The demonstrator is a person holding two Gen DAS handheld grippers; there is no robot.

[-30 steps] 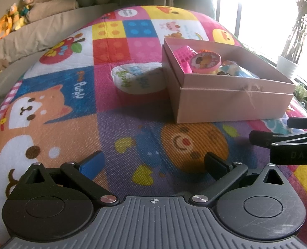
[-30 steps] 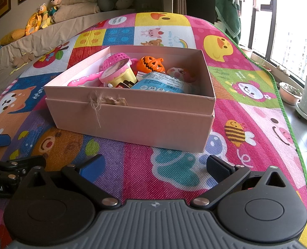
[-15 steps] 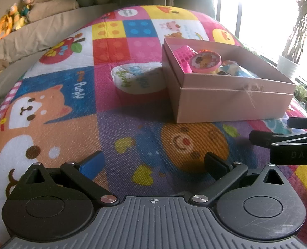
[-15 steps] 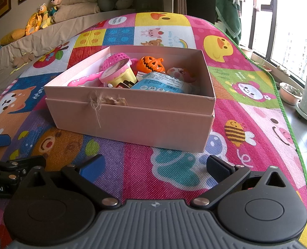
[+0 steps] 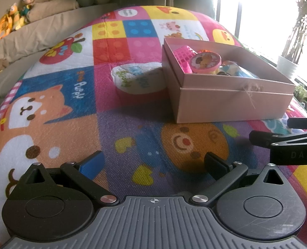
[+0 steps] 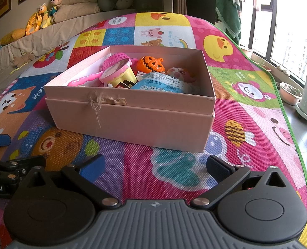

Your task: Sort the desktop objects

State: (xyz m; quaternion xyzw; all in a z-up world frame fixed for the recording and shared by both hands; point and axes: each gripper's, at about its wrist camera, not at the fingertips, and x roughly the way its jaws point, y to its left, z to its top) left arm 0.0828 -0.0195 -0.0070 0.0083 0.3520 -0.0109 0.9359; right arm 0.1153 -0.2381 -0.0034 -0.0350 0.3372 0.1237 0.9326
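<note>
Pink box [image 6: 132,122] beyond empty right hand-held gripper [image 6: 153,166]

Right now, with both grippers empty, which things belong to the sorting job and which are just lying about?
Job:
pink box
pumpkin toy
pink-lidded cup
blue packet
pink basket
white pack beside the box
left gripper, right gripper, both open

Lying about:
play mat
plush toys
plant pots

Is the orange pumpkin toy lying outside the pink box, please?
No, the pumpkin toy sits inside the pink box, near its back wall.
</note>
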